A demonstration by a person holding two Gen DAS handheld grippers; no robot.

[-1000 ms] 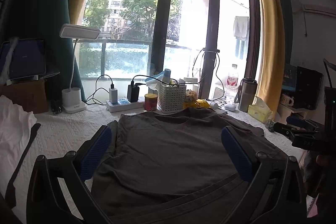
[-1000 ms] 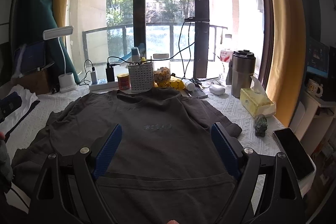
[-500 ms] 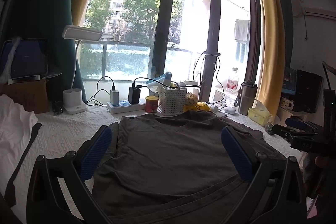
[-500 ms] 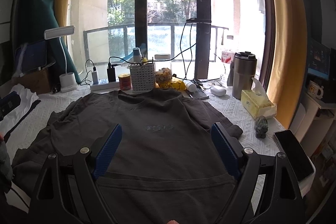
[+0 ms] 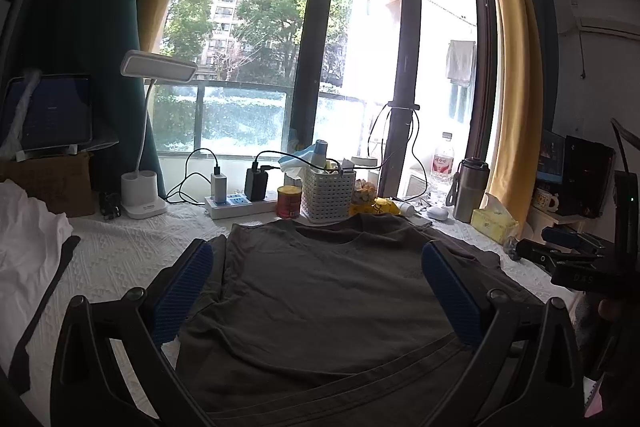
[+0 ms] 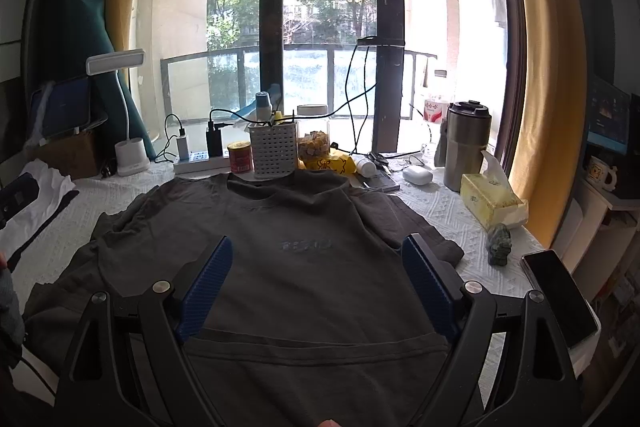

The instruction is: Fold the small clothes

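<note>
Little can be read. The right claw [image 5: 576,259], seen at the right edge of the left wrist view, bears pale letters that look like "DAS" on its black body. The shirt [image 6: 312,267] has a short raised line of characters across its chest, too faint to make out. The bottle [image 5: 441,167] right of the basket [image 5: 328,193] has a red label with illegible print.

Black fingers [image 6: 208,283], ribbed blue pads [image 5: 182,291]
</note>
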